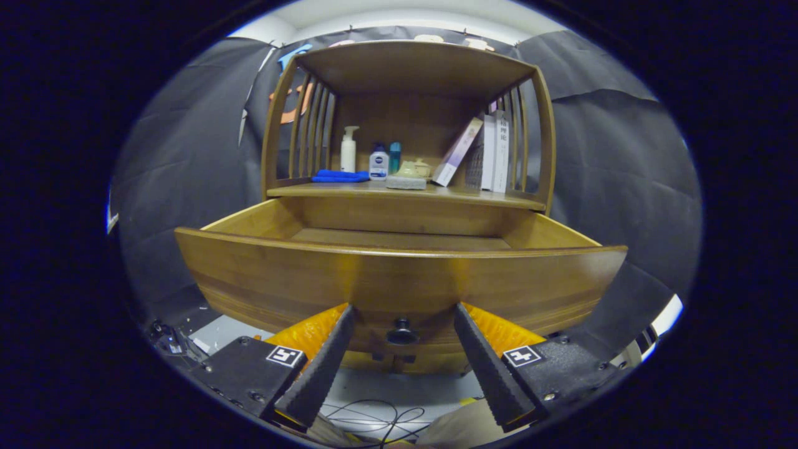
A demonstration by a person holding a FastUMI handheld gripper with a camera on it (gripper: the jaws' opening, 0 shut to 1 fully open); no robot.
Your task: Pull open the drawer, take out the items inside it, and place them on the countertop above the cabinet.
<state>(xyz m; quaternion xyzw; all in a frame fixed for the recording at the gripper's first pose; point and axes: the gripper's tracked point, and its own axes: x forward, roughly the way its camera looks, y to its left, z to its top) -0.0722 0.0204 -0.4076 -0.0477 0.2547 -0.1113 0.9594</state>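
Gripper view: tool (402, 324) spread wide around the knob (401, 332) of the pulled-out drawer (399, 274); bottles (368, 156), books (486, 153) on countertop (499, 198).

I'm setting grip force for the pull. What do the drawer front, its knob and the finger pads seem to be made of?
Drawer front: looks like wood with a glossy varnish, showing grain and soft highlights.
Knob: small, dark and round, possibly metal or plastic; too small to tell.
Finger pads: black, ridged, matte, probably rubber or plastic. The gripper is open, the knob between its fingers.
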